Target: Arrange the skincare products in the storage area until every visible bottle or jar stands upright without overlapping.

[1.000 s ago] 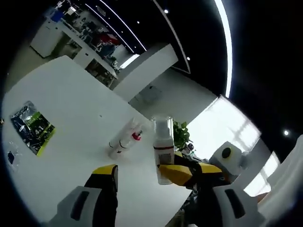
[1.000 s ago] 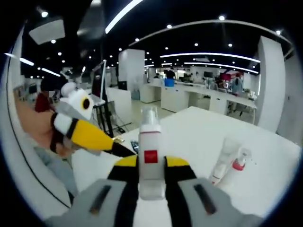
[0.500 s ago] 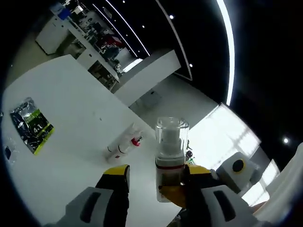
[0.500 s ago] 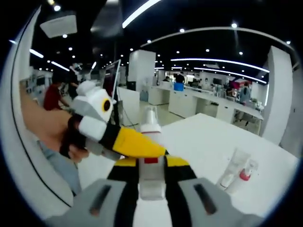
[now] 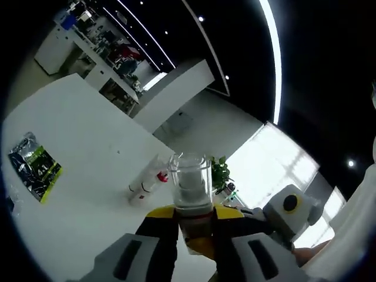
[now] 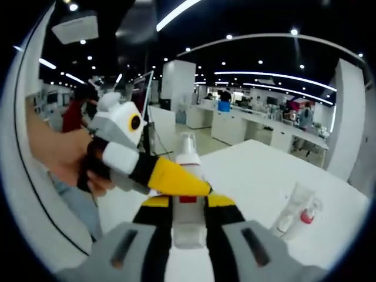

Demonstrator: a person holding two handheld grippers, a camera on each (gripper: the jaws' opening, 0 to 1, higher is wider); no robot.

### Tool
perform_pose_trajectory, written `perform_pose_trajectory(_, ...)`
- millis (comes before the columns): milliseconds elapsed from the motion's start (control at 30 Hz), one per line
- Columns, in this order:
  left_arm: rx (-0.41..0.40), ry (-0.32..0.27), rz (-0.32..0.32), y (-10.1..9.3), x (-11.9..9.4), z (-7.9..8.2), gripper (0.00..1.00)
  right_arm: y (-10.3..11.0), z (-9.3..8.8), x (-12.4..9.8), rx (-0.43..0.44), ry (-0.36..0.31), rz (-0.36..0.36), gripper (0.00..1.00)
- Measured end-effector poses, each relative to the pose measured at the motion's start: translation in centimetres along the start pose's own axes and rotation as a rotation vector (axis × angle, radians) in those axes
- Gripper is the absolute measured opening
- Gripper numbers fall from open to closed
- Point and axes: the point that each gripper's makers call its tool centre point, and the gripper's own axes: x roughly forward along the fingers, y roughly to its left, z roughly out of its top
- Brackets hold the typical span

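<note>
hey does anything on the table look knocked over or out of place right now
Yes. Two tubes lie flat, side by side, on the white table instead of standing. A foil packet also lies flat there. The pump bottle is upright, held in both grippers.

White table (image 5: 76,141) — two tubes (image 5: 144,183) lying side by side, foil packet (image 5: 33,166) well apart.

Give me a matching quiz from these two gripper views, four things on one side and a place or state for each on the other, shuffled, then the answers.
Things:
1. pump bottle
2. two tubes
3. foil packet
4. potted plant

Places or states:
A. lying side by side on the white table
B. lying flat near the table's edge, green and black
C. upright between the jaws of both grippers
D. off the table, by the bright window

Pairs: 1-C, 2-A, 3-B, 4-D
</note>
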Motion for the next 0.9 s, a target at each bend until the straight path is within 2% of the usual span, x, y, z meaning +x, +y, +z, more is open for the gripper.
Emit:
perform_pose_trajectory(167,0.107,0.054,0.028,0.5,-0.2,-0.2,0.21,0.4,-0.3,0.2,0.016,0.020,0.023,0.20)
perform_pose_trajectory(267,0.182,0.077,0.052,1.1,-0.5,0.2,0.20,0.7,-0.6,0.1,0.007,0.034,0.043,0.27)
perform_pose_trajectory(333,0.228,0.098,0.060,1.4,-0.8,0.2,0.20,0.6,-1.0,-0.2,-0.016,0.042,0.052,0.27)
perform_pose_trajectory(367,0.269,0.118,0.061,1.6,-0.9,0.2,0.20,0.6,-1.1,-0.5,0.000,0.047,0.063,0.27)
perform_pose_trajectory(533,0.456,0.222,0.091,2.1,-1.3,-0.5,0.20,0.6,-0.5,-1.7,0.051,-0.001,0.094,0.27)
perform_pose_trajectory(567,0.466,0.228,0.092,2.2,-1.3,-0.5,0.20,0.6,-0.1,-2.0,0.069,-0.023,0.098,0.27)
perform_pose_trajectory(633,0.522,0.276,0.080,2.2,-1.3,-1.3,0.20,0.5,0.3,-2.3,0.093,-0.044,0.102,0.27)
perform_pose_trajectory(800,0.572,0.328,0.017,1.4,-1.2,-2.5,0.20,0.4,1.5,-2.9,0.145,-0.094,0.113,0.28)
perform_pose_trajectory(900,0.595,0.362,-0.050,0.5,-1.3,-3.5,0.21,0.6,1.9,-3.0,0.169,-0.113,0.127,0.28)
